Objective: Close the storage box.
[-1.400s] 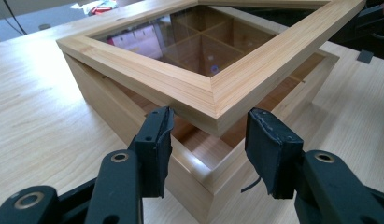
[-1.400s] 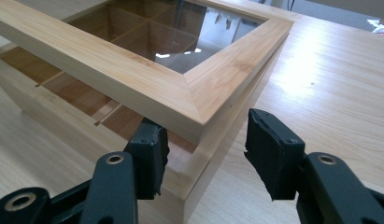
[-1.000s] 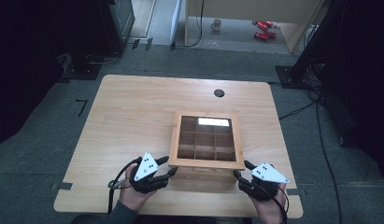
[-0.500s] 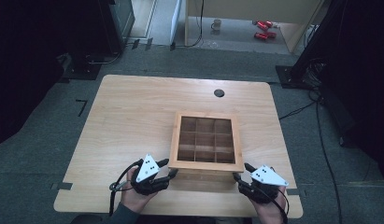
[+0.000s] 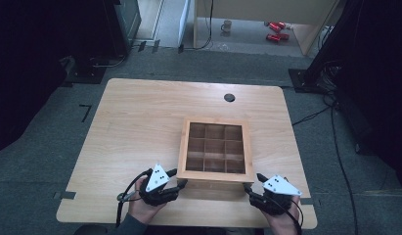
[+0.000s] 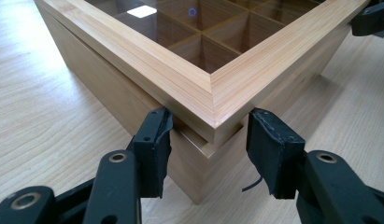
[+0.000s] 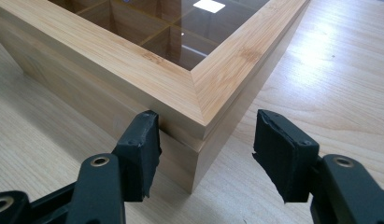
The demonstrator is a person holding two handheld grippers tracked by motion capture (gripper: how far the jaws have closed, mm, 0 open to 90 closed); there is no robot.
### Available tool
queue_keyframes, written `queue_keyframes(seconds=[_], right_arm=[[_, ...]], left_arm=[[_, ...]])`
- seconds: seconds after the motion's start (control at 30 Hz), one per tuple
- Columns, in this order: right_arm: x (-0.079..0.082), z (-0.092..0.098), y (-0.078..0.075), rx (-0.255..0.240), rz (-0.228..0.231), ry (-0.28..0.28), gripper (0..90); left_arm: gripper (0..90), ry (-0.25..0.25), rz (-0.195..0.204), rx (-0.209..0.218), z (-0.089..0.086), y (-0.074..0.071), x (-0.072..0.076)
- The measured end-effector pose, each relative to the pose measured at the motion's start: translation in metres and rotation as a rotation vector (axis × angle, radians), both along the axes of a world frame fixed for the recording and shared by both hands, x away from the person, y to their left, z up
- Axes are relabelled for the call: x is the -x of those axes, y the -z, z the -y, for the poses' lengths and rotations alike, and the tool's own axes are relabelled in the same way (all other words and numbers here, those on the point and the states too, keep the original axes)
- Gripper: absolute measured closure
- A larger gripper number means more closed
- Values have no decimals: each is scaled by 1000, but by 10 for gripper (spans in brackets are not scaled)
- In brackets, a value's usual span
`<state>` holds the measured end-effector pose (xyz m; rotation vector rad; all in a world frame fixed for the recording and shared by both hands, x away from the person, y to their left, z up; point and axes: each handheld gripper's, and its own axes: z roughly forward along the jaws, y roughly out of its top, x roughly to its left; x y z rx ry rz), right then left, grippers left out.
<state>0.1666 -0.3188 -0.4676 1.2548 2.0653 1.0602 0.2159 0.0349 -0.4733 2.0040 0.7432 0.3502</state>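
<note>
A square wooden box [image 5: 215,175] with a glass-paned lid over a grid of compartments sits on the right half of the table. My left gripper [image 5: 178,178] straddles its near left corner [image 6: 213,112]. The left pad [image 6: 154,140] lies close against the box's side and the other stands clear, so the gripper [image 6: 208,140] is open. My right gripper [image 5: 253,182] straddles the near right corner [image 7: 199,88]. Its jaws have just been opening with the corner between them, and neither pad presses on it [image 7: 206,140].
The light wooden table [image 5: 140,127] has a round cable hole [image 5: 229,97] near its far edge. Bare tabletop stretches left of the box. Cables, dark stands, a mug and red items lie on the floor beyond the table.
The bright reflection on the far row of the glass lid has gone. Both hands have stayed at the box's near corners.
</note>
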Motion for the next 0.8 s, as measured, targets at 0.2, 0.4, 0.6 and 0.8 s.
queue_keyframes(seconds=[0.2, 0.4, 0.6, 0.8], right_arm=[[0, 0, 1, 0, -9, -2, 409], [2, 2, 3, -7, -27, -7, 398], [7, 9, -3, -40, -4, -8, 377], [8, 19, -15, -81, 30, 12, 375]], left_arm=[[481, -9, -10, -12, 1, 3, 0], [424, -11, -21, -15, -1, 4, 2], [407, -8, -2, 14, -8, -1, 6], [408, -20, 17, 62, -18, -12, 6]])
